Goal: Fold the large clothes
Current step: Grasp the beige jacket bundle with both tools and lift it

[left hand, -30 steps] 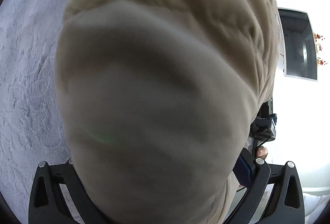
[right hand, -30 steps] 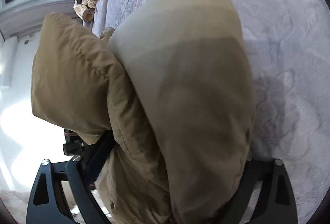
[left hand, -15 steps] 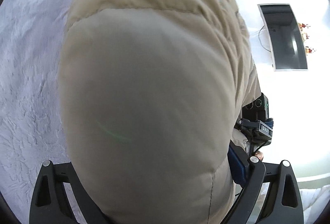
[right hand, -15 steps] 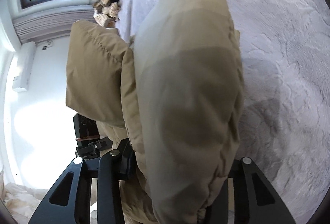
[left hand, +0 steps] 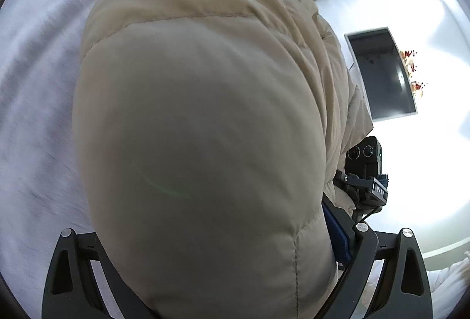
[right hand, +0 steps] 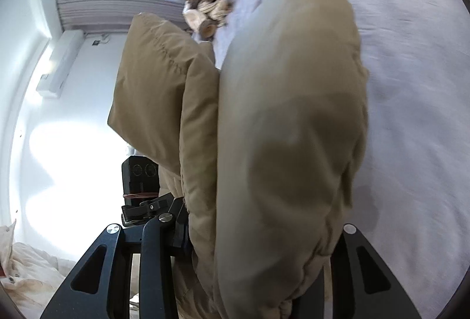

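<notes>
We hold the beige puffer jacket (left hand: 199,142) pinched in both the left tool (left hand: 223,283) and right tool (right hand: 264,275), its bulk filling frame centre, lifted above the lavender bed (right hand: 411,84), both equally near.

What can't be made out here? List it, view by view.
- Left wrist view: the left tool tips, buried under the puffy beige quilted jacket.
- Right wrist view: the right tool tips, covered by that jacket.
- Both views: the pale lavender bedspread is motion-blurred; the jacket's overall layout is cut off.
</notes>
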`<move>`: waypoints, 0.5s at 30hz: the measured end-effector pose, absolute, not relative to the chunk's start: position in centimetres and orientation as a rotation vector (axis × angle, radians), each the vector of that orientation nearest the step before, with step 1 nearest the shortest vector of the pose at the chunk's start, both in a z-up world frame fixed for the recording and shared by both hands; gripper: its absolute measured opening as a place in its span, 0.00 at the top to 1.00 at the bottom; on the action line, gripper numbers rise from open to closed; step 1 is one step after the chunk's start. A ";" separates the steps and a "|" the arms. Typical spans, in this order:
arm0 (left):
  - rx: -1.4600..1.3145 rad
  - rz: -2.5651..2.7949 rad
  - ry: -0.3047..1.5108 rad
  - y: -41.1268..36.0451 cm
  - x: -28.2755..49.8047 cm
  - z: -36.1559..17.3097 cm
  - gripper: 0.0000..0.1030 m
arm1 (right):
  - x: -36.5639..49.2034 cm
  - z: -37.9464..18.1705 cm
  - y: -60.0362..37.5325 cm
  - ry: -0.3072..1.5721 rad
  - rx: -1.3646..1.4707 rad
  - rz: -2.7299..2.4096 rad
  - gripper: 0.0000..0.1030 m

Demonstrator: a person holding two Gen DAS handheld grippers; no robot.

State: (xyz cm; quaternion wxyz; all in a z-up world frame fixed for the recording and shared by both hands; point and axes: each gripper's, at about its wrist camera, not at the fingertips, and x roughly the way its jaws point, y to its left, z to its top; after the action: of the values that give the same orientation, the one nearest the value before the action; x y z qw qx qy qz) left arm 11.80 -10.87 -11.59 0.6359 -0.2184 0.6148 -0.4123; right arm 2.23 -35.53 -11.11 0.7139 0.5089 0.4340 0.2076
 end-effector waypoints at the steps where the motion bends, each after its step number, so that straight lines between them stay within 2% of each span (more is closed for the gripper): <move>1: -0.497 -0.936 1.402 -9.4 12.6 -11.1 0.06 | 3.6 -11.0 -34.1 0.959 1.120 0.472 0.60; 11: -0.466 -0.797 1.350 2.8 25.4 -11.9 0.06 | 11.0 -14.5 -24.4 0.995 1.102 0.550 0.60; 15: -0.428 -0.710 1.362 5.5 28.4 -14.7 0.06 | 14.0 -17.0 -21.6 1.057 1.065 0.531 0.60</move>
State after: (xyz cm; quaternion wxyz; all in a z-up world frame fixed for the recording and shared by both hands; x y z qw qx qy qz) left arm 28.36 5.47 -14.66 0.6986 -0.1919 0.6113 -0.3185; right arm 13.96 -21.62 -16.98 0.6999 0.4779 0.4743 0.2381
